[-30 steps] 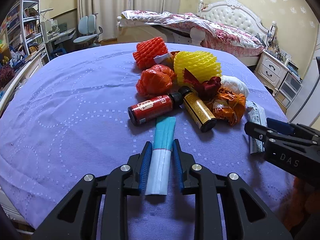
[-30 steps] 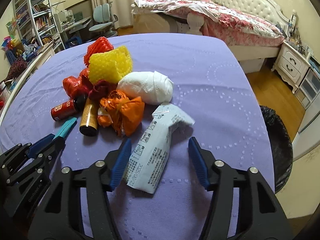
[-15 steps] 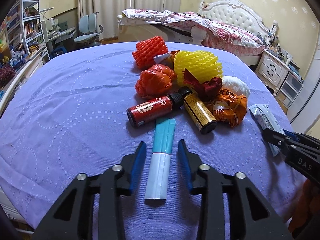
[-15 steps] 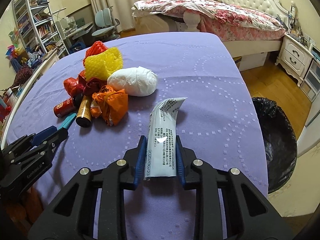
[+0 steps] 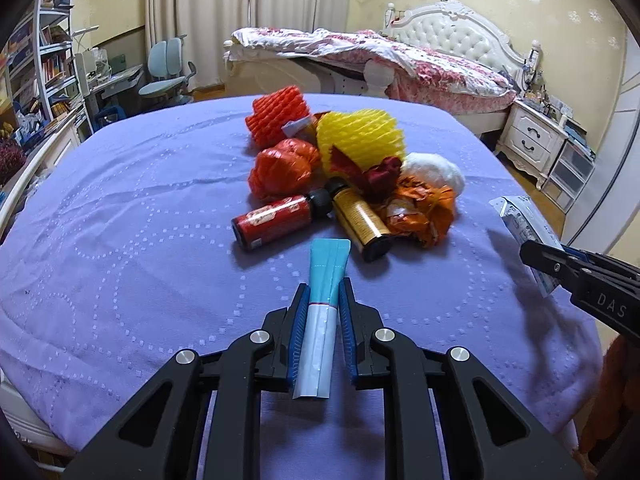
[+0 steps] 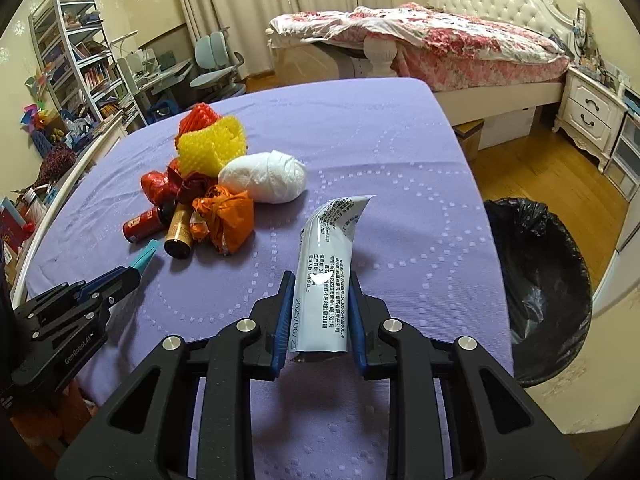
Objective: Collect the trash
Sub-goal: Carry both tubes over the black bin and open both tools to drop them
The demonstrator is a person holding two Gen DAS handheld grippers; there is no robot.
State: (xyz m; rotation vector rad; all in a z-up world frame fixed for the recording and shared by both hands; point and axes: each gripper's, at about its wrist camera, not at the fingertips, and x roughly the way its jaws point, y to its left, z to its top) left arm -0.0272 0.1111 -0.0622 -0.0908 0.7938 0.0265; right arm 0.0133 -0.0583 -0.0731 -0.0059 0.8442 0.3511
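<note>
Two tongs: each is seen closed on one piece of trash above the purple-covered bench (image 6: 400, 152).
Left tongs (image 5: 324, 316): clamped narrowly on a flat teal-and-white sachet (image 5: 322, 312), gripped near its middle, teal end pointing forward.
Right tongs (image 6: 320, 312): clamped on a white printed pouch (image 6: 326, 276), its far end curling upward.
Remaining trash: a pile lies mid-bench, with a red bottle (image 5: 274, 222), a gold-labelled bottle (image 5: 360, 220), an orange crumpled wrapper (image 5: 420, 212), a white wad (image 6: 266, 176), yellow foam netting (image 5: 358, 142) and red foam netting (image 5: 278, 116).
Bin (image 6: 540, 272): black-lined, standing on the floor just beside the bench's right edge.
Step judged in hand: both held pieces are to be carried to the bin.
Advice: both grips should be kept firm; the pouch is nearest the bin and could be released over its opening first, the sachet after.
Risk: thin film may slip out sideways.
Readable writing: "2025/06/23" on the pouch, with small Chinese print too fine to read; "DAS" and "GenRobot.AI" on the tong bodies.
</note>
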